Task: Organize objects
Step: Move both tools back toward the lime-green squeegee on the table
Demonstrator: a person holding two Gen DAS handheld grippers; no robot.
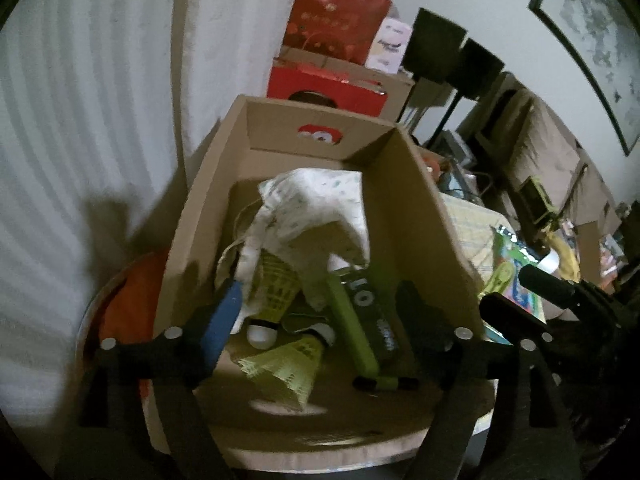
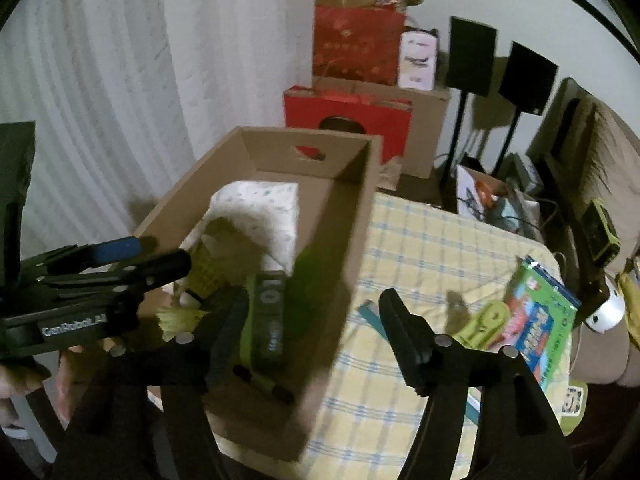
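An open cardboard box (image 1: 420,200) (image 2: 352,220) stands on the table. Inside lie a white patterned cloth (image 1: 316,208) (image 2: 260,208), two yellow-green shuttlecocks (image 1: 276,280) (image 1: 288,364) and a green and black case (image 1: 368,320) (image 2: 272,312). My left gripper (image 1: 320,316) (image 2: 160,254) hangs open over the box's near end, above the shuttlecocks, with nothing between its pads. My right gripper (image 2: 316,320) (image 1: 508,292) is open too. It straddles the box's right wall, one finger over the case and the other over the tablecloth.
On the yellow checked tablecloth (image 2: 420,248), right of the box, lie a green clip (image 2: 488,324) and a colourful packet (image 2: 540,320). Red gift bags (image 2: 356,44) and cartons stand behind. Black stands (image 2: 472,56) are at the back right, and a white curtain (image 1: 80,120) hangs left.
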